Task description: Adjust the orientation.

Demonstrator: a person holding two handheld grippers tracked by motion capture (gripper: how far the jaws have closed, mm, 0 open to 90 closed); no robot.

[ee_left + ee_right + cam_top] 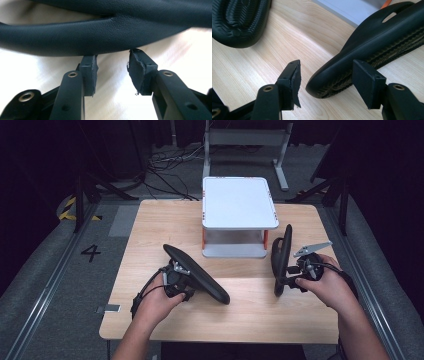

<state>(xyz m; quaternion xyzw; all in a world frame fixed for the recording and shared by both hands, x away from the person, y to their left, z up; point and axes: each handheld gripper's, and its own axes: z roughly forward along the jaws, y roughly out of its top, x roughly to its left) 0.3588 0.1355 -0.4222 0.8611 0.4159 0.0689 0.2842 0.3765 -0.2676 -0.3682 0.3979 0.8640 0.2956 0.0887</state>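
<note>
The wooden table [150, 220] carries a white two-level rack [239, 202] at its 12 o'clock edge. Two black slippers lie nearer the person.

The left slipper [200, 275] sits at about 7 o'clock from the rack. Its long axis runs from 10 o'clock down to 4 o'clock, and its ribbed sole is turned up and towards the other hand. The right slipper [281, 257] is at 4 o'clock from the rack and stands on its side edge. Its long axis runs almost 12 to 6, the end with the strap opening points at the rack, and the rounded end is nearest the person.

The left gripper [112, 62] has its jaws partly spread and holds nothing. The slipper's rim crosses just past the pad tips, touching or nearly so.

The right gripper [324, 75] stands wider and straddles the near end of the upright slipper. One pad lies against the ribbed sole. Bare wood shows between the other pad and the slipper, so this is not yet a pinch.

The step looks like taking up the right slipper. To do it well, slide the jaws deeper over the sole before closing. Squeeze across the thickness, keep the long axis aimed at 12 o'clock, and lift cleanly so the soft end doesn't fold or slip out.
</note>
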